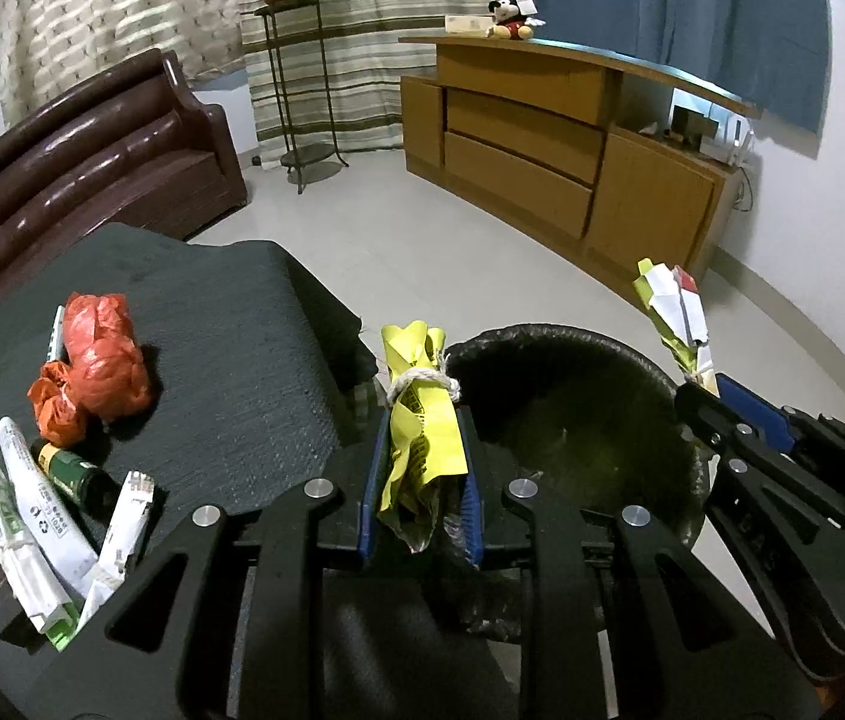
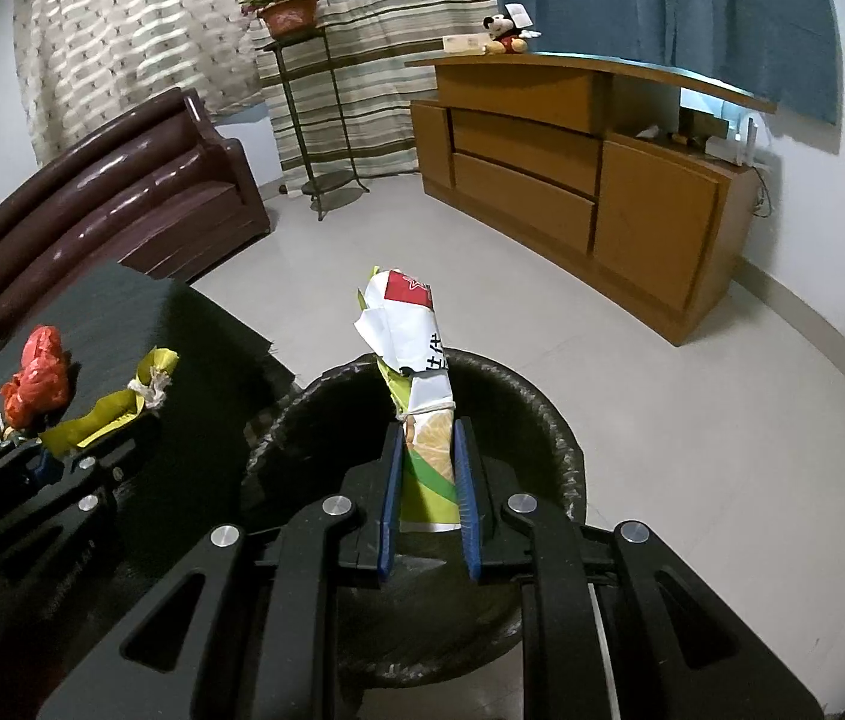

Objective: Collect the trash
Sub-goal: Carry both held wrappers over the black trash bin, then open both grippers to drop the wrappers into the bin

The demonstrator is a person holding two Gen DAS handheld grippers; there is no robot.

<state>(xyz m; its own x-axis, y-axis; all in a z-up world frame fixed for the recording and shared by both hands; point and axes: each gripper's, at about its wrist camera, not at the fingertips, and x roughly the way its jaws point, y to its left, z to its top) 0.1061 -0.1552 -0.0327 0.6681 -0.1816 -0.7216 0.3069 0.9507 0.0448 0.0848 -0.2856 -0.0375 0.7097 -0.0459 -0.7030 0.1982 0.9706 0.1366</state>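
Left gripper [image 1: 422, 480] clamped on string-tied yellow wrapper [image 1: 422, 420], print unreadable; right gripper [image 2: 427, 468] clamped on tied carton roll [image 2: 416, 372], red star label, over black-lined bin [image 2: 542, 420].

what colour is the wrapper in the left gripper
Yellow wrapper, tied with white string; clearest in the left wrist view.

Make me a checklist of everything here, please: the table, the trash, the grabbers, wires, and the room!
Surface: dark cloth-covered table.
Job's things: black-lined bin on the floor beside the table; red bag, dark bottle and white wrappers lie on the table.
Clutter: nothing seen.
Grippers: left gripper shut on yellow bundle; right gripper shut on white-green bundle.
Cables: one by the cabinet.
Surroundings: sofa, plant stand.
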